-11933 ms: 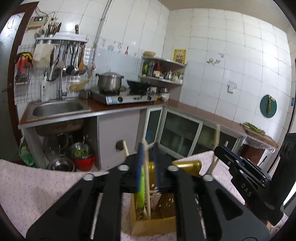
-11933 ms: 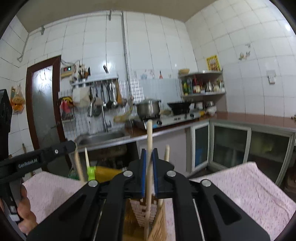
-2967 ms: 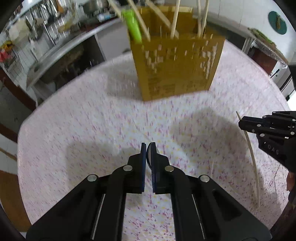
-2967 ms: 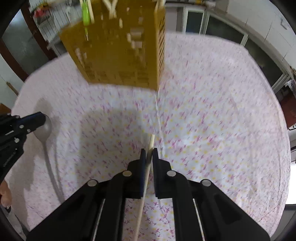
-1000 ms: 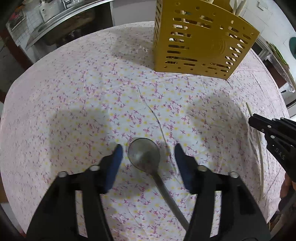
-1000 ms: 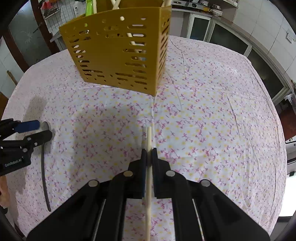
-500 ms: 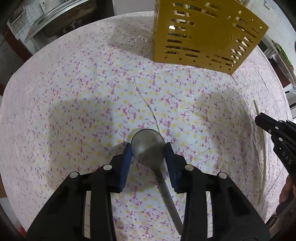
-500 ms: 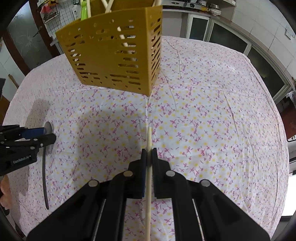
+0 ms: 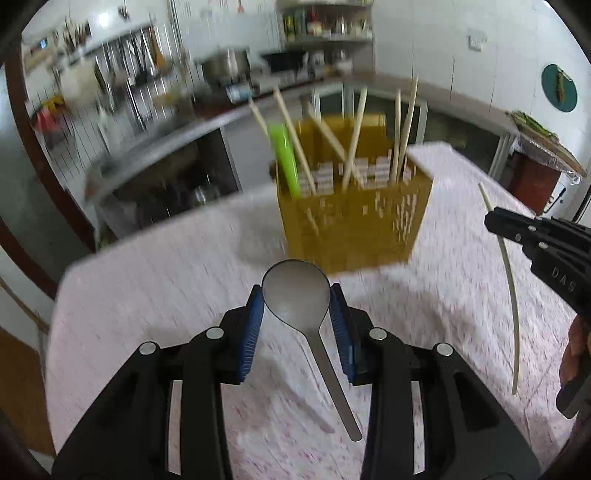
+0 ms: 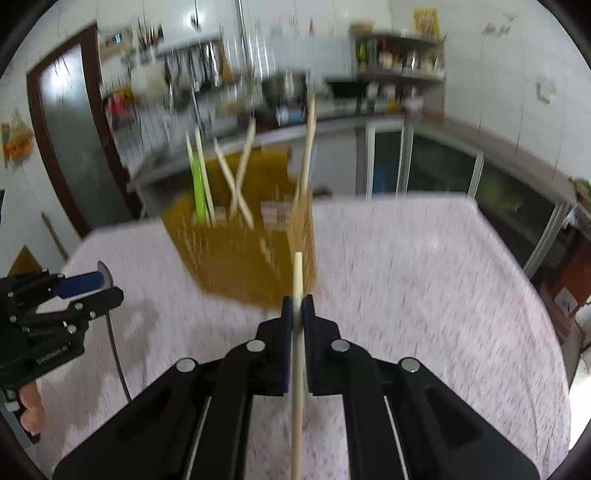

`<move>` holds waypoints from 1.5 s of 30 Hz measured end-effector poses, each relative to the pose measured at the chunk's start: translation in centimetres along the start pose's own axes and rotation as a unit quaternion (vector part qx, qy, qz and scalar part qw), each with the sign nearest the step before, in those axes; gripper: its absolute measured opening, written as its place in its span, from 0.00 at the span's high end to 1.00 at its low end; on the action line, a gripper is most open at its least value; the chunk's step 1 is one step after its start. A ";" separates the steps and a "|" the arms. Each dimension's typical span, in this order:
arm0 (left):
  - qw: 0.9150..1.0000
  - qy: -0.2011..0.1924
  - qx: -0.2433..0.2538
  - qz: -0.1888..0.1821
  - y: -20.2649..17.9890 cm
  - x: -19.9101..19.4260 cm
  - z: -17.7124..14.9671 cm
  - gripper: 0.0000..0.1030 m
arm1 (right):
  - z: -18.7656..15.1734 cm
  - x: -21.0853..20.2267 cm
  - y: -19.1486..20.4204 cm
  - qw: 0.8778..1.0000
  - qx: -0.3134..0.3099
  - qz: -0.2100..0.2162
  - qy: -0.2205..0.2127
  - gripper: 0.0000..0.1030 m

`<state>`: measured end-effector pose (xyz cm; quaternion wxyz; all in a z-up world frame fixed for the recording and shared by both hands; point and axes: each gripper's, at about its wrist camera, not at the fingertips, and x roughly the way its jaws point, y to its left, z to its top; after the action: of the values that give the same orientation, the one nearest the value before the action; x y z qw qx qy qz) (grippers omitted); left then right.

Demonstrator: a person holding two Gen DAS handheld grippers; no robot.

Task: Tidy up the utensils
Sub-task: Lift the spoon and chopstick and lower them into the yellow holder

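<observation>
My left gripper [image 9: 295, 299] is shut on the bowl of a metal spoon [image 9: 295, 293], whose handle hangs down between the fingers, lifted off the table. My right gripper [image 10: 296, 308] is shut on a pale chopstick [image 10: 297, 280] that runs up through the pads. The yellow slotted utensil basket [image 9: 351, 229] stands ahead on the flowered tablecloth [image 9: 166, 288], holding several chopsticks and a green-handled utensil [image 9: 284, 158]. In the left wrist view the right gripper [image 9: 498, 221] shows at the right with its chopstick [image 9: 511, 291]. The right wrist view has the left gripper [image 10: 99, 286] at the left and the basket [image 10: 240, 254] just beyond my fingertips.
A kitchen counter [image 9: 184, 129] with a sink, stove and pot runs behind the table. A wall shelf [image 9: 325, 33] carries bottles. Glass-front cabinets [image 10: 443, 166] line the right wall. A brown door [image 10: 62, 140] stands at the left. A person's hand [image 10: 29, 406] holds the left gripper.
Both grippers have risen off the table and tilted up, the left carrying the spoon, the right the chopstick. The basket now sits lower and nearer in both views.
</observation>
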<state>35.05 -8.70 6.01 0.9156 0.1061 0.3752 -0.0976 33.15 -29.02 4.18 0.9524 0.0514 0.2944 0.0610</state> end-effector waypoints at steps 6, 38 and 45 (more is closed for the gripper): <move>0.998 -0.059 -0.008 0.008 0.5 -2.3 3.2 0.66 | 2.4 -2.8 0.9 0.992 -0.008 0.000 -0.127 0.94; 0.973 -0.225 -0.038 -0.017 2.7 7.7 8.9 0.65 | 6.4 6.6 2.0 0.956 -0.012 0.021 -0.293 0.94; 0.971 -0.203 -0.105 -0.065 5.4 6.3 6.5 0.49 | 4.5 5.4 1.9 0.968 -0.011 0.022 -0.251 0.78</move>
<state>45.19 -5.88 6.75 0.9704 -0.0368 0.1957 -0.1365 39.97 -26.60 5.17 0.9947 0.0609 0.0437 0.0706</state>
